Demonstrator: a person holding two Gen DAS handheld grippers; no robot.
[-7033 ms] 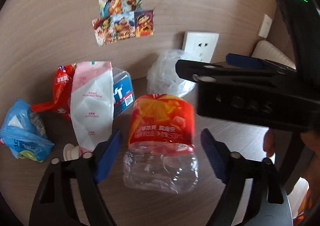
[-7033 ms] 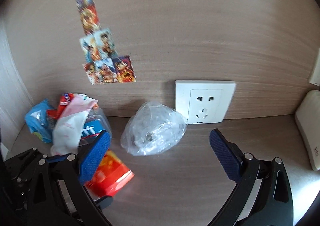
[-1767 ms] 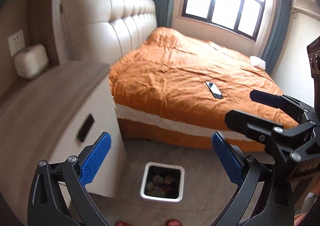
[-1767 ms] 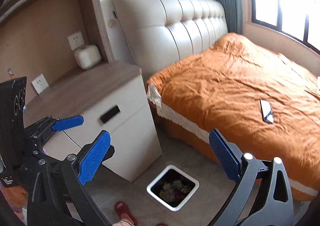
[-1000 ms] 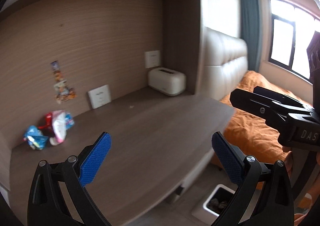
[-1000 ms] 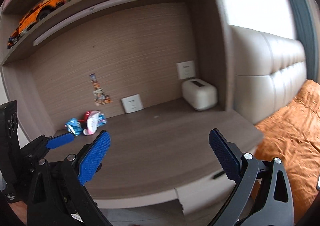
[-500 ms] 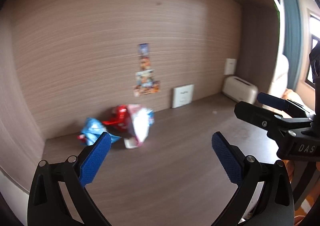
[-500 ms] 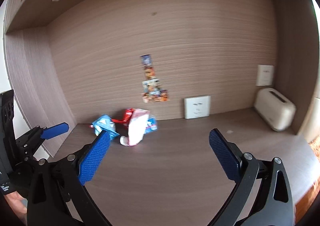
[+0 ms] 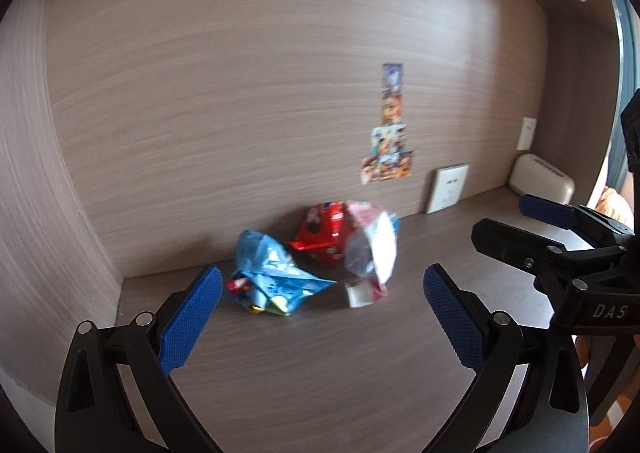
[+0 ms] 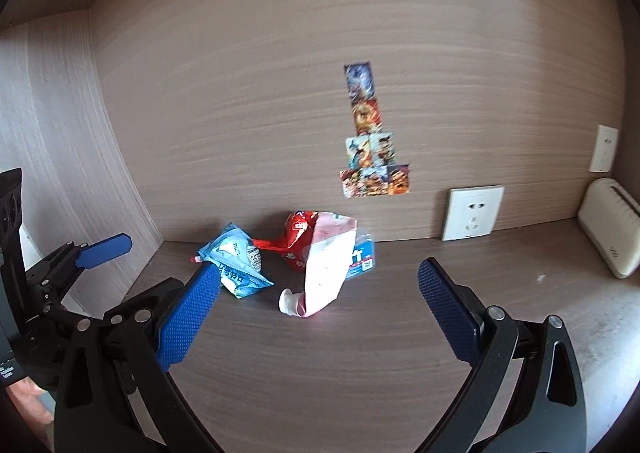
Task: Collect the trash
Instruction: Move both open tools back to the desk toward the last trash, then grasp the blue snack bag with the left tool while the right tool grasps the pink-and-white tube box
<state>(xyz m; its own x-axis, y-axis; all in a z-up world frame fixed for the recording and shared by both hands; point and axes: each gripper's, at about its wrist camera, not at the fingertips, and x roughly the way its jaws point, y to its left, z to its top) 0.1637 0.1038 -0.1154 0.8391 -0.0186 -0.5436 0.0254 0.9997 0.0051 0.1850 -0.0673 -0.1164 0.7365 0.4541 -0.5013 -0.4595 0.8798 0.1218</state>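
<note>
A small heap of trash is seen on the brown wood-grain desk [image 10: 360, 353] against the back wall, left of the white wall socket [image 10: 473, 213]: a crumpled blue snack bag [image 10: 236, 261], a red wrapper [image 10: 298, 239] behind it and a pink-and-white tube pouch [image 10: 326, 267]. Bare desk surface lies between the heap and both tongs. The left gripper [image 9: 318, 313] and right gripper [image 10: 316, 311] are held wide open, gripping and touching nothing.

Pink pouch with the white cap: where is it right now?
In the right wrist view the pink pouch lies on the desk near the back wall, leaning on the red wrapper, right of the blue wrapper.
</note>
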